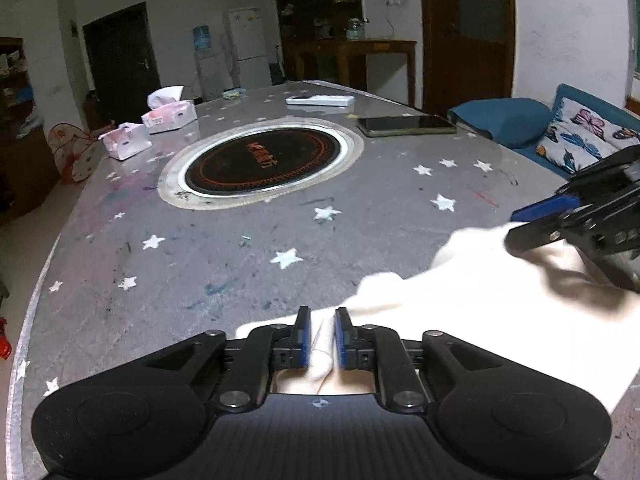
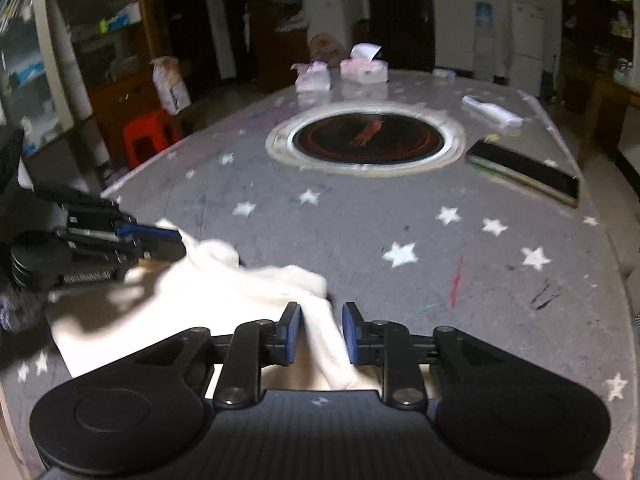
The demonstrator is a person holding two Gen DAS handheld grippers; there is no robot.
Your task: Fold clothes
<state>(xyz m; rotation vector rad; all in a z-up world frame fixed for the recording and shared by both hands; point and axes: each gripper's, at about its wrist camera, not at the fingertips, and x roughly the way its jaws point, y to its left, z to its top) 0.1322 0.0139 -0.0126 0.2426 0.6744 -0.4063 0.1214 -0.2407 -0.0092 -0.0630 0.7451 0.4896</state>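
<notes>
STEP: mid-fold by my reading; white garment (image 1: pixel 480 312) bunched at counter's (image 1: pixel 240 256) near edge | left gripper (image 1: pixel 322 334) fingers pinched narrow on a ridge of cloth; right gripper (image 2: pixel 320 334) fingers wider, cloth between, grip unclear | NEXT: likely carry both held edges across together, keeping tension even | ROOM: star-patterned cover, round inset hob (image 1: pixel 264 160), tissue boxes (image 1: pixel 170 116), tablet (image 1: pixel 406 125); dim, cluttered shelves.

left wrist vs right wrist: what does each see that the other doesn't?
Only left wrist: the blue sofa with a butterfly-print cushion, a wooden side table, and the right gripper from the side.

Only right wrist: a red plastic stool, the shelving on the left, and the left gripper from the side.

Both: the white garment pinched by both grippers, the star-print table, the round cooktop, two tissue packs, the dark tablet, the white remote.
</notes>
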